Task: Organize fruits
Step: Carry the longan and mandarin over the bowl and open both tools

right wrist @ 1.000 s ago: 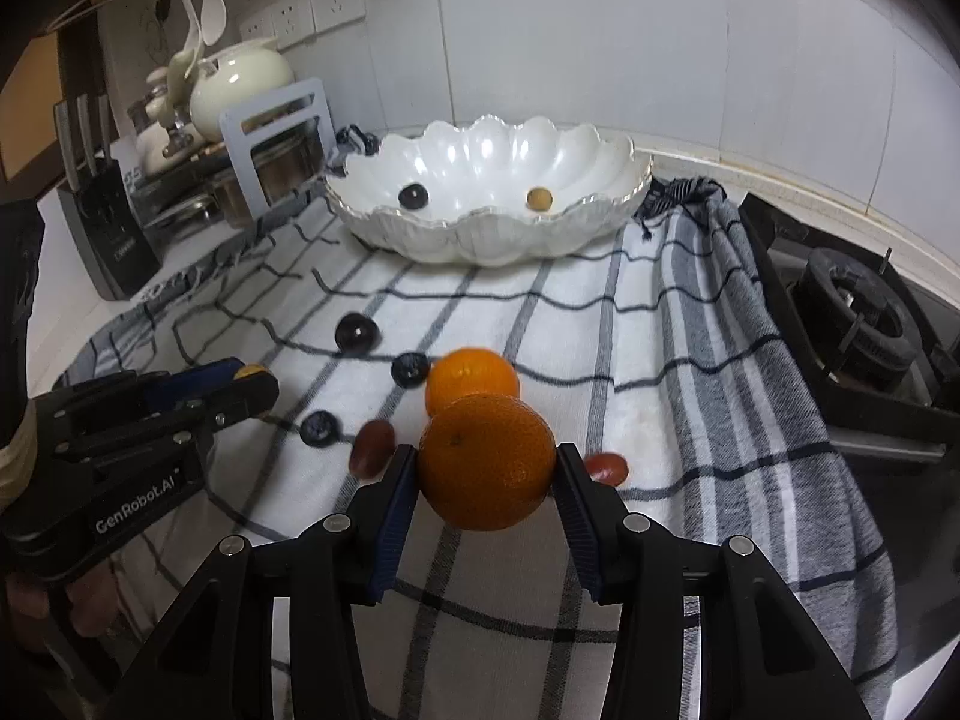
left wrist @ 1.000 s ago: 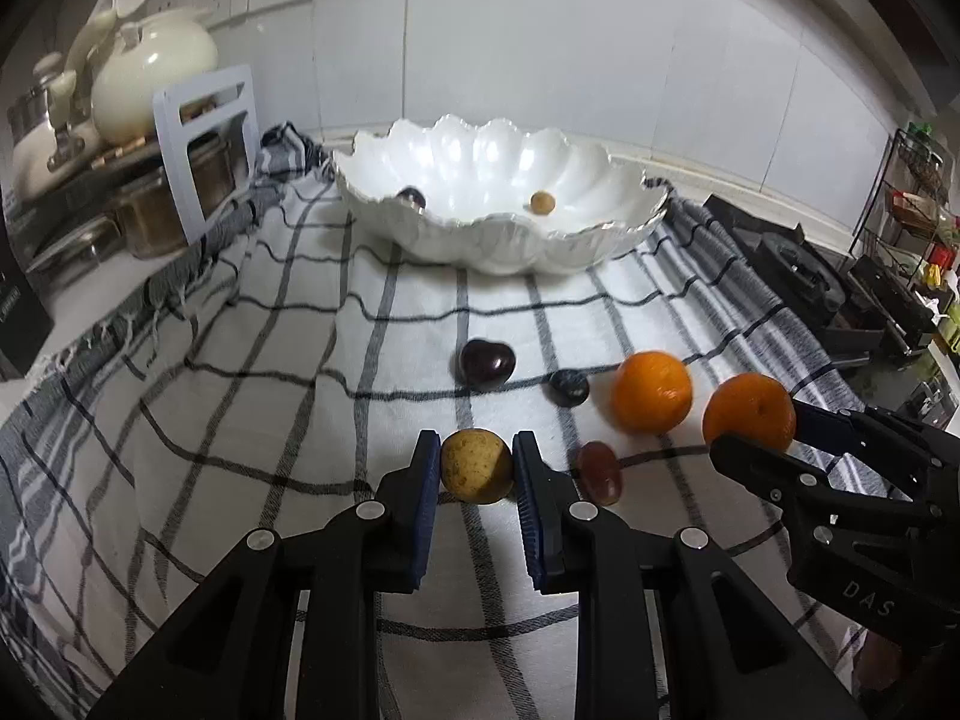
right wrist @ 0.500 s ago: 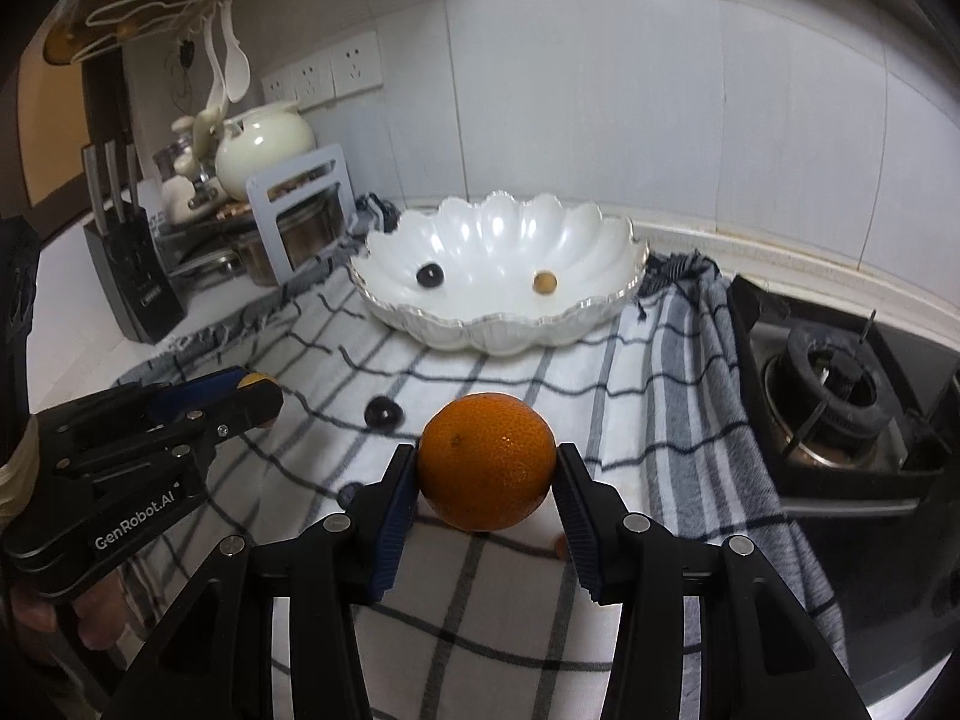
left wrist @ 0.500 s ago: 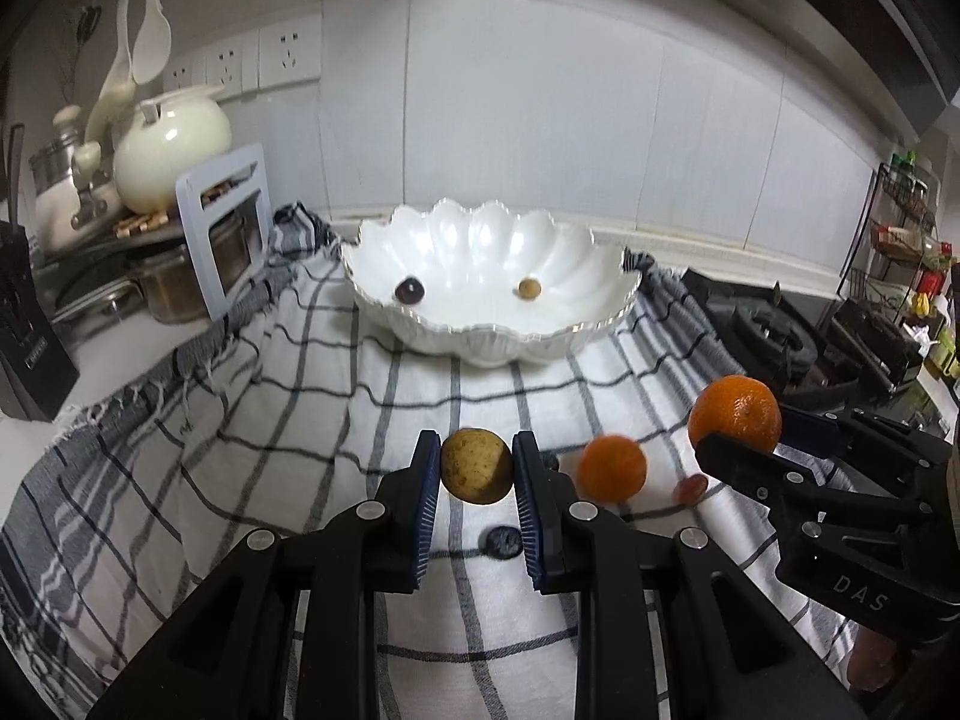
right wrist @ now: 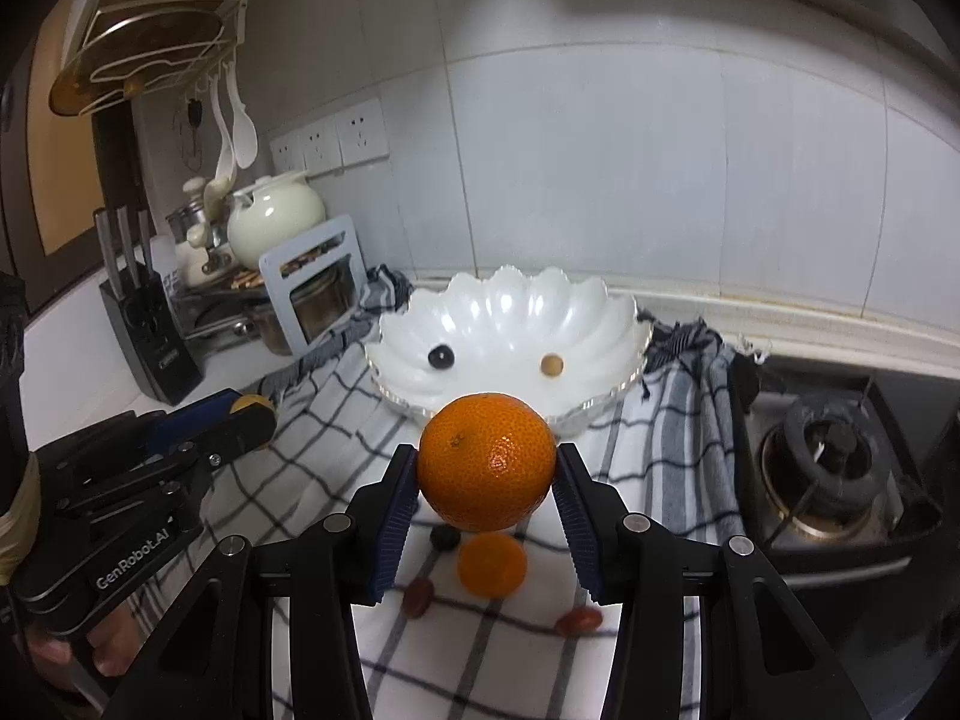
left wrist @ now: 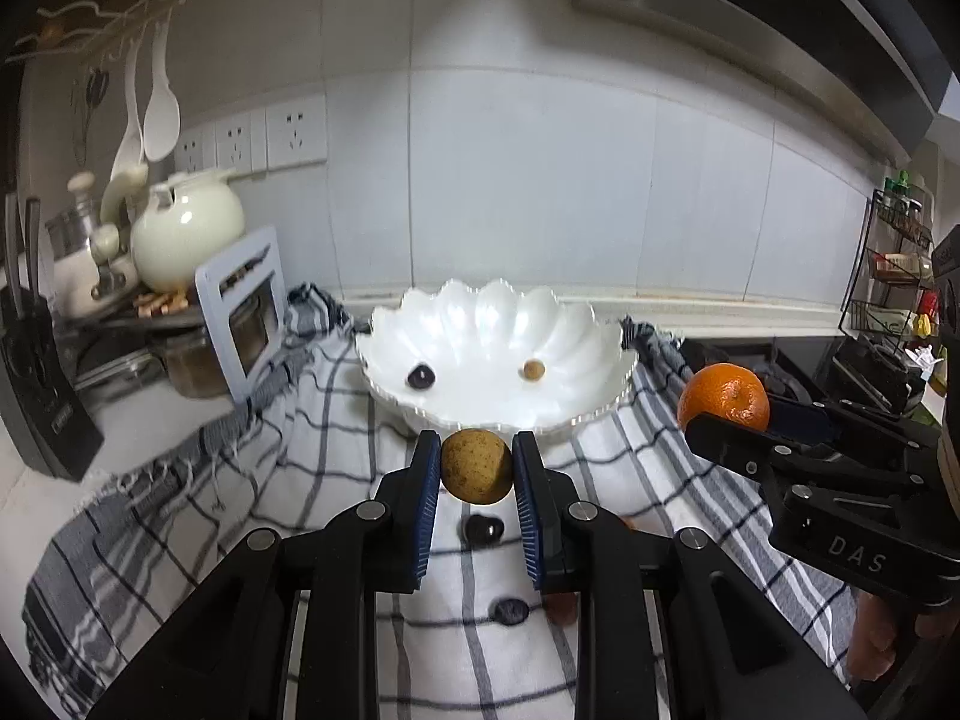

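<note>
Black gripper [left wrist: 477, 468] frames, blue ribbed pads, silver screws.

The left gripper [left wrist: 477, 468] is held up off the cloth, level and pointing forward, its blue-padded fingers [left wrist: 424, 492] pressed against both sides of a small brown fruit [left wrist: 476, 465]; the right gripper [right wrist: 486, 474] is raised alongside it, jaws spread wider and clamped on an orange [right wrist: 486, 461]; bare fingertips of the person's right hand [left wrist: 879, 642] curl under its handle.
</note>
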`<state>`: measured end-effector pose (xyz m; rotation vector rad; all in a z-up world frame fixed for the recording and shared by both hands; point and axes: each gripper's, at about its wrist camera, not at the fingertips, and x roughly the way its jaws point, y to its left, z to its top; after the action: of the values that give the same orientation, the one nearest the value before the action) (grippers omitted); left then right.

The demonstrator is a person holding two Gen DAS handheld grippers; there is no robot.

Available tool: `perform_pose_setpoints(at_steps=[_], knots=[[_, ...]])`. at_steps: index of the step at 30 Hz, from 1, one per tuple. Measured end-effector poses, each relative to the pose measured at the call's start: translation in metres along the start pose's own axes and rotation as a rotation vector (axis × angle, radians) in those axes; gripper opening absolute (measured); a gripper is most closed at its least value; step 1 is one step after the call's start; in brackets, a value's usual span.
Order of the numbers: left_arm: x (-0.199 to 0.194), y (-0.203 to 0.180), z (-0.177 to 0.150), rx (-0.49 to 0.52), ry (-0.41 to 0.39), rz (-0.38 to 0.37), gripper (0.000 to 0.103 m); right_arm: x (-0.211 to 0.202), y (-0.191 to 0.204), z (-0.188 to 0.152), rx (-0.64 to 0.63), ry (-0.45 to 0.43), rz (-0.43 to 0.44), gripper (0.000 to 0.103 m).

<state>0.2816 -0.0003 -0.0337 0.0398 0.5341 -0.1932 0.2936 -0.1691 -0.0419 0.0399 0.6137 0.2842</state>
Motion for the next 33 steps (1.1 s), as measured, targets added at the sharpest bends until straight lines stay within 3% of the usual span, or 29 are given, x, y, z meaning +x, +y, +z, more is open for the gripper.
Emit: perform_pose_setpoints(at_steps=[21, 33], knots=[[0.027, 0.0, 0.06, 0.039, -0.099, 0.029, 0.025, 0.028, -0.02, 0.061, -0.032, -0.069, -0.047, 0.047], [0.089, 0.006, 0.081, 0.022, -0.009, 0.042, 0.025, 0.077, -0.039, 0.086, -0.027, -0.008, -0.056, 0.047]])
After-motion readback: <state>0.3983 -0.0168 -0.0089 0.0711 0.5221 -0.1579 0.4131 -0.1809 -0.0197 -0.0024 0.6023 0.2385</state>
